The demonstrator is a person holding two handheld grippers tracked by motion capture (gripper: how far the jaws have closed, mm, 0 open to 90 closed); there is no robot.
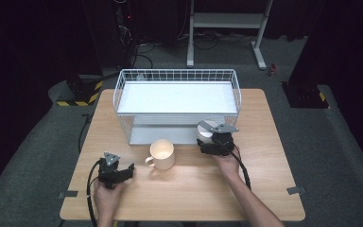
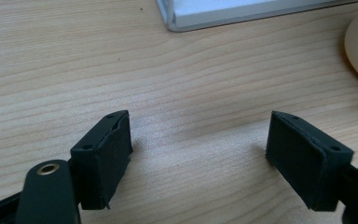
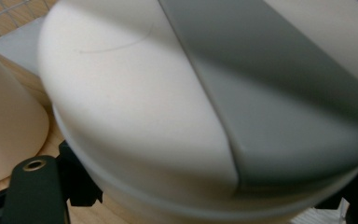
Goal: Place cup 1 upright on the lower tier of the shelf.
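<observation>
At the right of the table, just in front of the wire rack: white round piece (image 1: 203, 133) with a broad grey band (image 3: 279, 93) across its top, caught between the jaws of the right gripper (image 1: 211, 142). Clamped on it from both sides, jaws wide, black jaw ends half hidden under the piece's rim in the right gripper view. Smooth domed top, thin pale lip running round its lower edge. Hard to tell from the high view whether resting on the wood or lifted just clear of it. Right hand (image 1: 228, 163) behind the gripper, forearm coming in from the bottom edge, cable trailing back alongside it.

Just beside the piece, toward the middle of the table: cream mug (image 1: 163, 153), upright, handle turned to the left, not touching the piece. Close at the left edge of the right gripper view, same mug as a pale curved wall.

Behind both: white wire rack (image 1: 123, 90), flat white shelf on top, lower tray (image 2: 242, 11) reaching forward to the mug and the piece.

Near the front left: left gripper (image 1: 125, 171), low over the bare wood, jaws apart with nothing between them, pointing toward the mug. Well apart from the right gripper, near the mug without touching. Left hand (image 1: 106, 194) around its body, cable looping off the front edge of the wooden table (image 1: 194, 194).
</observation>
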